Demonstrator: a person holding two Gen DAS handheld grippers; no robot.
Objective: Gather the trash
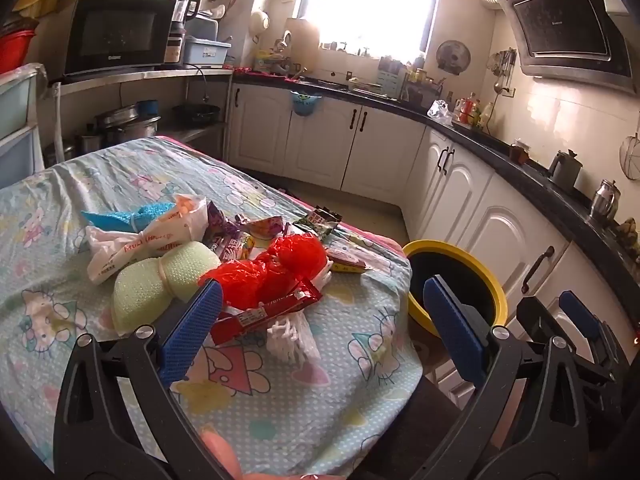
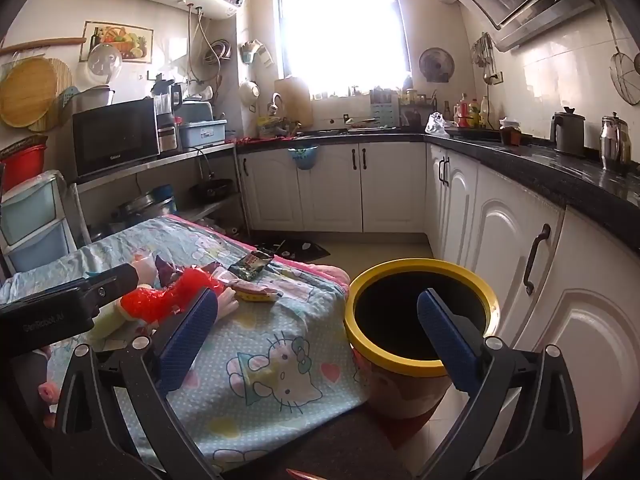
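Observation:
A pile of trash lies on the table's cartoon-print cloth [image 1: 288, 404]: a red plastic bag [image 1: 276, 272], a red wrapper [image 1: 266, 314], a pale green mesh pad [image 1: 156, 286], a white printed bag [image 1: 140, 244], a blue mesh piece [image 1: 116, 218] and small snack wrappers [image 1: 320, 220]. My left gripper [image 1: 322, 288] hovers open just in front of the red bag, holding nothing. A yellow-rimmed bin [image 2: 420, 267] stands on the floor beside the table's right corner. My right gripper [image 2: 318, 298] is open and empty, between the table corner and the bin. The red bag [image 2: 168, 300] shows at the left.
White cabinets [image 2: 520, 264] under a dark counter [image 2: 560, 176] run close along the right, behind the bin. A microwave [image 1: 116, 34] sits on a shelf at the back left, with plastic drawers [image 2: 32, 216] at the far left. Tiled floor [image 2: 380, 248] lies beyond the table.

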